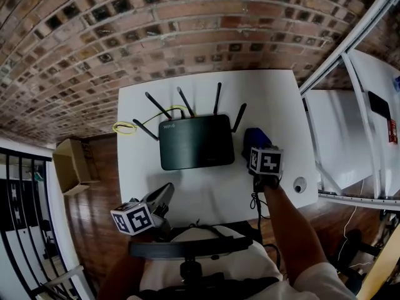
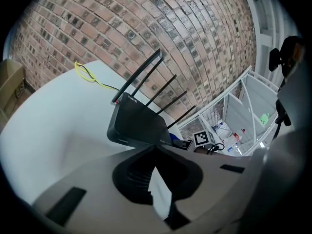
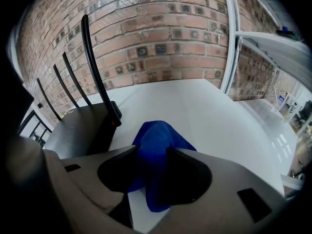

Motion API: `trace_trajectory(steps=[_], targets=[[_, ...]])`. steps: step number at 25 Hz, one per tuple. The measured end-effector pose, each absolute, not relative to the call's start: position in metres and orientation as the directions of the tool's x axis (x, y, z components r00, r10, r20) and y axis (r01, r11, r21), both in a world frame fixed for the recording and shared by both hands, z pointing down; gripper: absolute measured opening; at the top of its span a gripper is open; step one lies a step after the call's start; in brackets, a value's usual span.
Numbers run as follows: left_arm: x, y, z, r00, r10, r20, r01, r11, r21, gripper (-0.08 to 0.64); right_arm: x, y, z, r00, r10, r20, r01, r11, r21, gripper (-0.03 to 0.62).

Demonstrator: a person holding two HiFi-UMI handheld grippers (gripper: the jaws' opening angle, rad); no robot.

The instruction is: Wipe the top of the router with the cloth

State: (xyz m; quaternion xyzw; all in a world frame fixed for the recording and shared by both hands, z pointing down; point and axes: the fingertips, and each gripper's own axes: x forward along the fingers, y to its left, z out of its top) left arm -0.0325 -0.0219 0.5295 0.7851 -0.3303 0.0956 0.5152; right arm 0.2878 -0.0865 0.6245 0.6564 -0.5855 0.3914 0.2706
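White table (image 1: 262,99) against brick wall (image 1: 187,17); right hand-held gripper (image 3: 152,154) pinches blue cloth (image 3: 158,133); left hand-held gripper (image 2: 157,148) closed.

blue cloth (image 3: 155,145), black router (image 1: 195,141)

Overhead, two low views, router (image 1: 195,141) shared

The router (image 1: 195,141) is matt black plastic, the cloth (image 3: 155,145) soft blue fabric, the table (image 1: 187,195) smooth white.
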Motion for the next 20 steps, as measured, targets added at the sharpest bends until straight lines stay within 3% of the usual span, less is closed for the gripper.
trace_trajectory(steps=[10, 20], targets=[[-0.0322, -0.0145, 0.533, 0.772, -0.39, 0.503, -0.616, -0.26, 0.744, 0.055, 0.2857, -0.086, 0.6262, 0.013, -0.563, 0.826, -0.984, -0.156, -0.091, 0.206], [-0.0332, -0.0177, 0.5275, 0.785, -0.42, 0.455, -0.583, -0.255, 0.771, 0.026, 0.2842, -0.0872, 0.6273, 0.022, -0.573, 0.819, -0.991, -0.122, -0.059, 0.204]])
